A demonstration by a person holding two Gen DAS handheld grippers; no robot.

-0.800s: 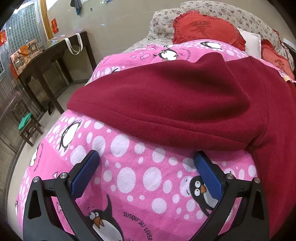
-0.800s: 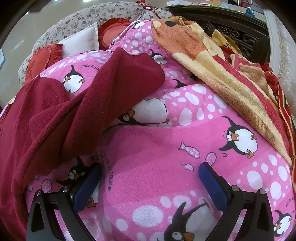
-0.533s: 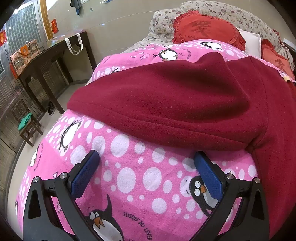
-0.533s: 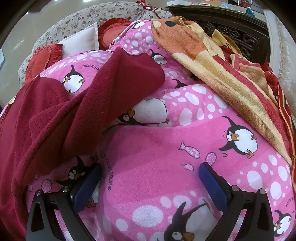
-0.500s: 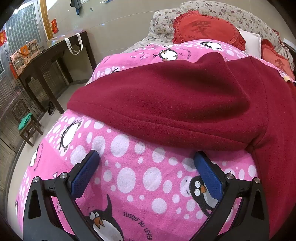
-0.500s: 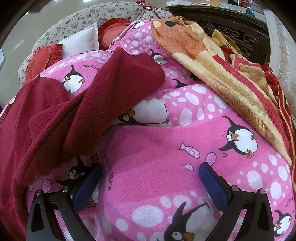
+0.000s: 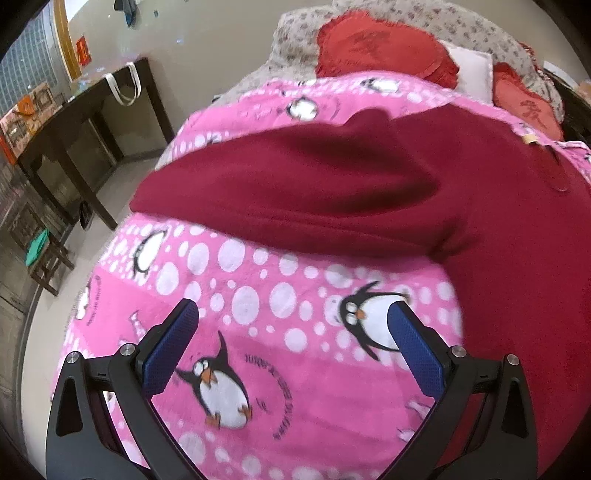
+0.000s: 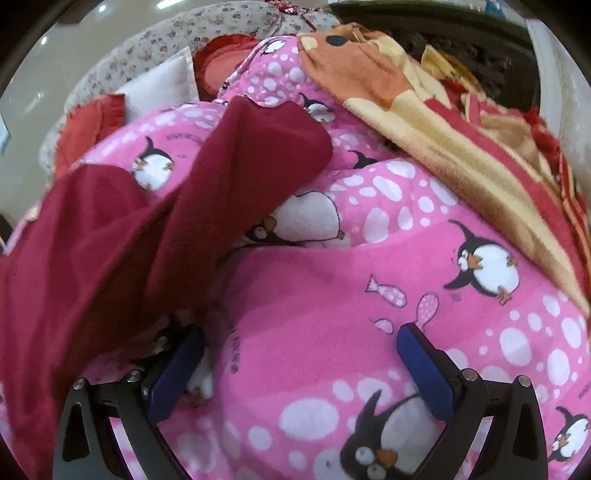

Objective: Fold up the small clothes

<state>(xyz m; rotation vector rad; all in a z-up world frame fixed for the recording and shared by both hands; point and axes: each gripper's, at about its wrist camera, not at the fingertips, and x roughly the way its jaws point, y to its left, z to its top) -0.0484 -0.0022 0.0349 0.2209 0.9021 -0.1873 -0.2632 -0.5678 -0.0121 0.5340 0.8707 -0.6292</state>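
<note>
A dark red fleece garment [image 7: 332, 184] lies spread on a pink penguin blanket [image 7: 280, 354] covering a bed. In the left wrist view one sleeve stretches to the left and the body runs down the right side. My left gripper [image 7: 293, 319] hovers open over bare blanket, below the sleeve's hem. In the right wrist view the garment [image 8: 122, 236] fills the left side, its other sleeve reaching up toward the middle. My right gripper [image 8: 301, 343] is open too, over the blanket [image 8: 332, 295], with its left finger [image 8: 177, 365] close to the garment's edge. Nothing sits between either pair of jaws.
Red frilled cushions [image 7: 384, 48] and a floral pillow [image 7: 461, 22] lie at the head of the bed. An orange, yellow and red blanket [image 8: 461, 155] is heaped on the right. A dark wooden table [image 7: 74, 129] and a small stool [image 7: 44, 254] stand on the floor at the left.
Both views have shifted after a still spell. The left gripper has drawn back from the sleeve's hem, showing more blanket. The right gripper has edged toward the garment, whose edge now reaches its left finger.
</note>
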